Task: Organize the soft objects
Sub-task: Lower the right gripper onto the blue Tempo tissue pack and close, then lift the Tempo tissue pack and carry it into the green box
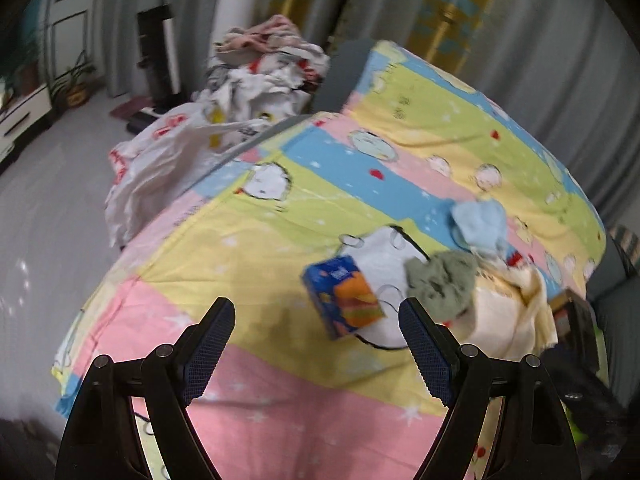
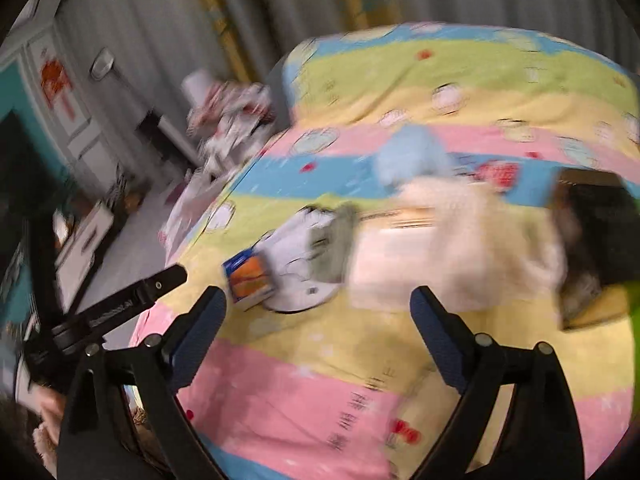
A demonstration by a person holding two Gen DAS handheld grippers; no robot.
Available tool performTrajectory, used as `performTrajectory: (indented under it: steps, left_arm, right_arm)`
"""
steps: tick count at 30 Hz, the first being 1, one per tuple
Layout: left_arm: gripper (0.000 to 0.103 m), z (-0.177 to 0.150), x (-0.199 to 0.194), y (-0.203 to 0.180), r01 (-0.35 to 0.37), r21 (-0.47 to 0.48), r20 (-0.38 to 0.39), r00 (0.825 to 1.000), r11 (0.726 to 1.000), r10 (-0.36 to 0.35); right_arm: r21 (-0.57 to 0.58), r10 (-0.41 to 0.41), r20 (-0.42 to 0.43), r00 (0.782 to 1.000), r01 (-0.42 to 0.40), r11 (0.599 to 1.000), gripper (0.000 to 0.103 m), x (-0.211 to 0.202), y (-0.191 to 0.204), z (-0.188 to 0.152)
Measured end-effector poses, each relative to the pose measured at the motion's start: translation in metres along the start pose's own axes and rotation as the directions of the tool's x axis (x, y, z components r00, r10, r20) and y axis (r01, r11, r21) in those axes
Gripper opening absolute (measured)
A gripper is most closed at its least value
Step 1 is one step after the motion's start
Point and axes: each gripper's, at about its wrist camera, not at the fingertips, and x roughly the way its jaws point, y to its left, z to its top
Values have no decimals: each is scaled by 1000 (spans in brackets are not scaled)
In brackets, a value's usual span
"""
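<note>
A striped cartoon bedsheet (image 1: 280, 240) covers the bed. On it lie a blue and orange tissue pack (image 1: 343, 298), a grey-green cloth (image 1: 440, 282), a light blue cloth (image 1: 480, 226) and a cream cloth (image 1: 508, 312). My left gripper (image 1: 316, 344) is open and empty, just short of the tissue pack. My right gripper (image 2: 318, 332) is open and empty above the sheet (image 2: 320, 380). The blurred right wrist view shows the tissue pack (image 2: 250, 276), grey-green cloth (image 2: 336, 244), light blue cloth (image 2: 412, 154) and cream cloth (image 2: 448, 248) ahead of it.
A pile of white printed clothes (image 1: 256, 80) and a white bag (image 1: 160, 168) lie off the bed's far left side. A dark box (image 2: 592, 240) sits at the bed's right. Grey curtains (image 1: 560, 40) hang behind. The left gripper's arm (image 2: 120, 304) shows at lower left.
</note>
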Motion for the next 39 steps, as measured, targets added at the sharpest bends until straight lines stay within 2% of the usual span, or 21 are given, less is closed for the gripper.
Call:
performTrajectory:
  steps: [4,8,12,15,16,17,18,21,27,31,34,39]
  left_arm:
    - [84,8,-7,22,-30,-78,34,999,997,33]
    - [84,13,-7,37,-1,-132,26,1000,991,4]
    - [84,15,-8,44,24,-164,23,1000,986,-21]
    - [84,15,-8,46,18,-164,22,1000,986,-15]
    - [84,15,-8,46,17,-165,22,1000,986,-14]
    - [84,16,-8,47,18,-167,22,1000,986,-15]
    - [84,16,-8,47,21,-169,21,1000,985,-18]
    - [84,15,-7,46,30,-160,17,999,987,-27]
    - [84,12,-10,28,21,-107,19,1000,994,-19]
    - [84,6,-15,6,38,-57,30,999,998,-36]
    - [84,0,-20,-15,38,6,46,998,999,-38]
    - [84,-17,-19,-54,56,116,28,998,992,-60]
  right_arm:
    - [-95,33,-79,996,-40,995,83,54,30,9]
    - [-223,26,-133,991,-55,973,83,96,60,3]
    - [-273,22,-173,985,-69,960,83,130,76,2]
    - [-276,-8,-189,982,-46,960,80,149,78,2]
    - [-273,-15,-205,979,-42,961,73,157,78,1]
    - [-268,-17,-218,976,-43,963,59,161,77,-1]
    - [-260,-20,-229,973,-41,965,55,166,77,-3]
    - [-224,-5,-196,981,-40,974,53,156,70,-5]
    - [-176,-90,-178,980,58,983,53,107,39,-16]
    - [-120,-163,-193,968,141,983,54,63,4,-27]
    - [-132,-223,-196,955,199,971,54,41,-13,-38]
    - [-86,-266,-184,946,254,963,54,19,-48,-54]
